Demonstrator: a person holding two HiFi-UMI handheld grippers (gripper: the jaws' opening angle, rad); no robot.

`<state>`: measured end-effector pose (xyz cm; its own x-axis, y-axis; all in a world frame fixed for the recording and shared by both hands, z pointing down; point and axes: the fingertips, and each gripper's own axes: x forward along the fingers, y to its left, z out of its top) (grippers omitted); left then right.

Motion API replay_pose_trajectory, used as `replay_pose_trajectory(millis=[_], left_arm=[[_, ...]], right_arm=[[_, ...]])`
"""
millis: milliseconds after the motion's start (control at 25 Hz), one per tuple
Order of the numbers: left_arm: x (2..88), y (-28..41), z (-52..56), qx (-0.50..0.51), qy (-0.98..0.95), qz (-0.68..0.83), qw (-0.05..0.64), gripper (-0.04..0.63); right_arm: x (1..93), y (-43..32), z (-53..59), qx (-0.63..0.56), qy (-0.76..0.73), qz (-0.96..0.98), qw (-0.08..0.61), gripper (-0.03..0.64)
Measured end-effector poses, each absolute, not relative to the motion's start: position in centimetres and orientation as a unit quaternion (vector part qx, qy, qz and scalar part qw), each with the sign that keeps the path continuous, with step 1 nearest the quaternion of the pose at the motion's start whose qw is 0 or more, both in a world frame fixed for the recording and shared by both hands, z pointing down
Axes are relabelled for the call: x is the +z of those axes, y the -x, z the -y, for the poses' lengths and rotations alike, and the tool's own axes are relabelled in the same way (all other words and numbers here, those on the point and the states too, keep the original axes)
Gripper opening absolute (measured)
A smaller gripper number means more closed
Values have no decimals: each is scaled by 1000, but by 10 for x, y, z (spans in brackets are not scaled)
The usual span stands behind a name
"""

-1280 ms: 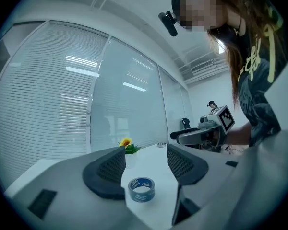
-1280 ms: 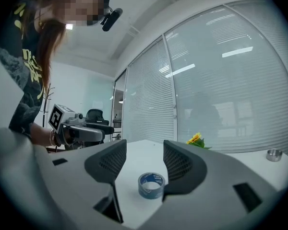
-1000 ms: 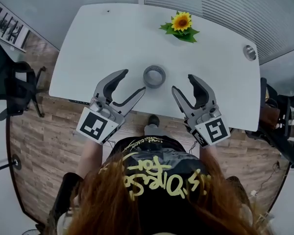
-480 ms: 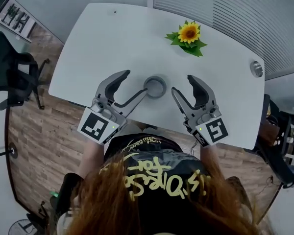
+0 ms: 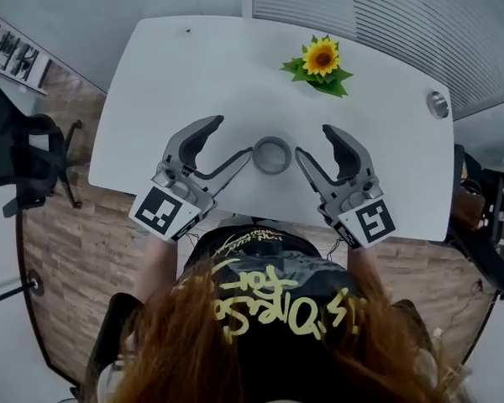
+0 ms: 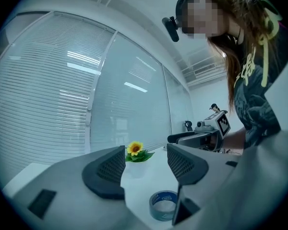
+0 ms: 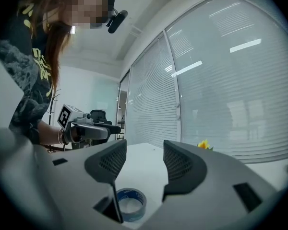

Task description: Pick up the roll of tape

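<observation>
Left gripper [image 5: 233, 136]: jaws stand apart with nothing between the pads; it points level across the table. Its own view shows bare tabletop in the gap.
Right gripper [image 5: 312, 139]: jaws likewise apart and empty, pointing level, roughly mirroring the left one.
Roll of tape [image 5: 271, 168]: lies flat on the table, hole upward, between the two grippers and untouched by any pad. In each gripper view it sits low, below the gap and towards the inner jaw, not between the pads.
Clearance: the inner fingertip of each gripper is just beside the roll's rim, one on either side. The head view does not settle whether either tip touches it.
Step in hand: the approach, as I judge it; both grippers flank the roll and no grasp has begun.
Next move calls for: one gripper to shift sideways and dip so that the roll's wall comes between its pads, then to close. The jaws look wide enough for the wall, perhaps not for the whole ring.
Risk: a flat, light roll may slide away if a fingertip nudges it before the pads close.
Table [image 5: 176, 74]: white, otherwise nearly bare near the roll.
Sunflower [image 5: 321, 57]: an artificial bloom with leaves, well apart from the roll at the far edge.
Grommet [image 5: 438, 104]: a round metal fitting near the table's far right corner.
</observation>
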<state>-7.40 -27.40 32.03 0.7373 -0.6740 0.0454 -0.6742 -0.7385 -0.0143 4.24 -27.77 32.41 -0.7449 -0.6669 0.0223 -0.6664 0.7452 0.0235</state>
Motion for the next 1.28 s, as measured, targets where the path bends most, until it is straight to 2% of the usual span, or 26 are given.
replay_pose_trajectory(millis=[280,520,1000,1280], left_arm=[[347,70,277,39,-950,309,34,308],[386,62,281,66,-958,274,58,362],[473,43,277,213,-953,212,37,397],[500,31,274,262,-947,181,26,405]], right_arm=[[349,-42,282,-19,-341,939,44,268],[403,-32,273,9,-274,955,114,298],[493,-26,269,-17,-175,954,245,325],[507,-20,263,-23,-125,951,281,331]])
